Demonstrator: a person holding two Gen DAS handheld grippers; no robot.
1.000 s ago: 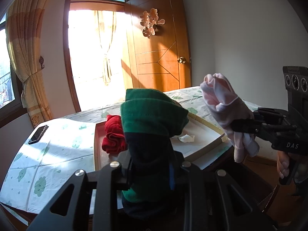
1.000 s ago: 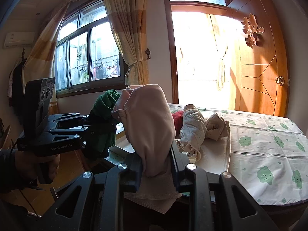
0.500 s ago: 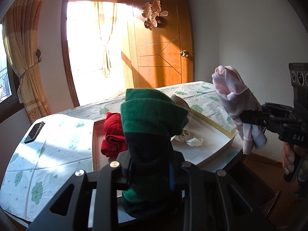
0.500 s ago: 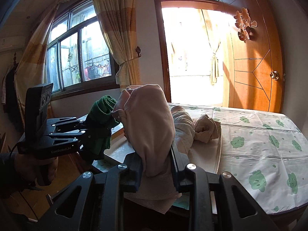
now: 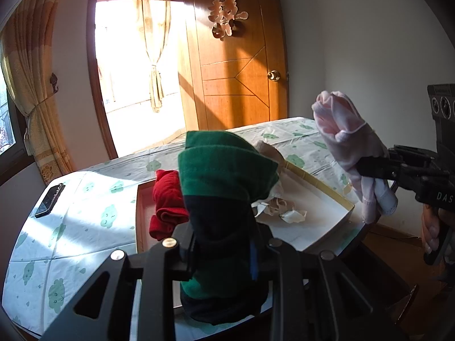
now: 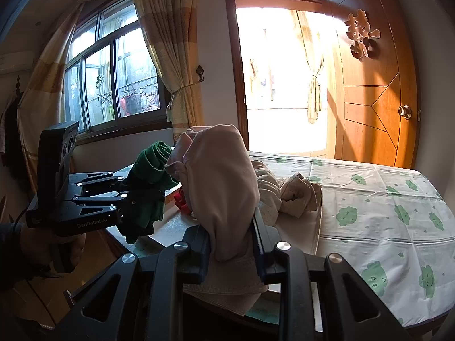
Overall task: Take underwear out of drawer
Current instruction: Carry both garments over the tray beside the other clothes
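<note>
The left gripper (image 5: 224, 251) is clenched on a green underwear roll (image 5: 224, 170), a soft knit bundle with a dark navy lower half, standing nearly upright between the black jaws so its long axis runs up and down and its folded green end points at the ceiling. The right gripper (image 6: 231, 251) grips a pink underwear roll (image 6: 219, 187) the same way, a smooth, pale cotton bundle, rounded at the top and upright, with a ribbed hem hanging below the jaws. Both are held in the air above the near edge of the drawer (image 5: 324, 187), a shallow pale box lying on the table (image 6: 384, 227) with its cloud-print cloth. Inside it lie a crumpled red garment (image 5: 166, 201) and beige rolled pieces (image 6: 298, 196).
</note>
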